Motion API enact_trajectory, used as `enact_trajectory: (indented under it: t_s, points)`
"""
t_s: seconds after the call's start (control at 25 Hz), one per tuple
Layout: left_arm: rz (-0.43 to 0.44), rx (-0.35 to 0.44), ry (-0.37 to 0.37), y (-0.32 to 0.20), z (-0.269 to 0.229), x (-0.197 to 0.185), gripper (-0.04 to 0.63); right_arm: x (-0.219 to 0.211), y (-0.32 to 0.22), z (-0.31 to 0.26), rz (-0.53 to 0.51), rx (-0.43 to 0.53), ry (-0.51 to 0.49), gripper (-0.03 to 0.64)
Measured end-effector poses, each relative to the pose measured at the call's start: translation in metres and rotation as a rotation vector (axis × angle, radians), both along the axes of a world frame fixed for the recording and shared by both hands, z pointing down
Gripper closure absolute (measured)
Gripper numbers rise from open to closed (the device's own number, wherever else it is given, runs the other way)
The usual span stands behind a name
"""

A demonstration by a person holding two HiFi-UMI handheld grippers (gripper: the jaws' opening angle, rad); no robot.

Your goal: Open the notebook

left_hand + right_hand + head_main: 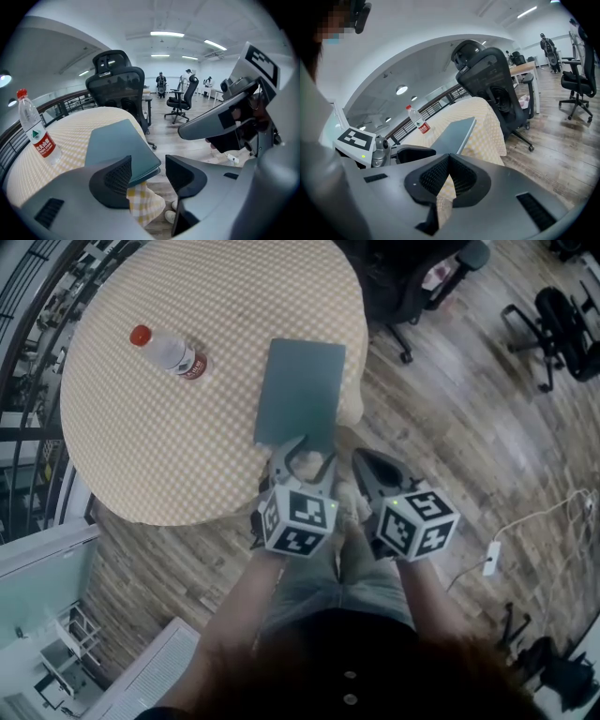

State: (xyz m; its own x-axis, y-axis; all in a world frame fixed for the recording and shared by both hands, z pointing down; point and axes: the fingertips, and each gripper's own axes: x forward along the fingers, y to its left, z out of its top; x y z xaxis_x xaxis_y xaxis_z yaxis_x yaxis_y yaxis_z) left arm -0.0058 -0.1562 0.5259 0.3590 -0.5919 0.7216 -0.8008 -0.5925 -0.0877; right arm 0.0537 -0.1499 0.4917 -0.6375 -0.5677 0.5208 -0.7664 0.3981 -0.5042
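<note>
left gripper [148, 172] is hanging wide open with the closed teal notebook [117, 145] poking its near corner between the jaws, and the right gripper [449, 161] is sitting clenched empty just beside it

Table [169, 446]: carries the notebook and the bottle.
Notebook [301, 393]: flat on the table, at its near right edge.
Bottle [169, 352]: upright on the table, well left of the notebook.
Left gripper [305, 454]: at the notebook's near edge, with the near corner between its jaws.
Right gripper [367, 465]: just right of the left gripper, off the table's edge.
Office chair [412, 277]: behind the table, to its right.
</note>
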Motion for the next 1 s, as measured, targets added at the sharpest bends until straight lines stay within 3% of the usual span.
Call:
enact_trajectory:
  t_s: [0.16,0.36,0.72,1.0]
  points:
    - [0.014,0.022,-0.053,-0.004,0.005,-0.001,0.374,0.004,0.004,0.007,0.015,-0.019,0.003,0.606]
    - [0.013,0.016,-0.062,-0.006,0.012,0.005,0.374,0.010,0.006,0.012,0.031,-0.031,0.005,0.606]
    - [0.025,0.025,-0.178,-0.013,0.022,0.006,0.375,0.023,0.003,0.017,0.078,-0.044,-0.003,0.606]
    - [0.014,0.005,-0.159,-0.013,0.024,0.007,0.381,0.022,0.003,0.019,0.082,-0.053,-0.020,0.606]
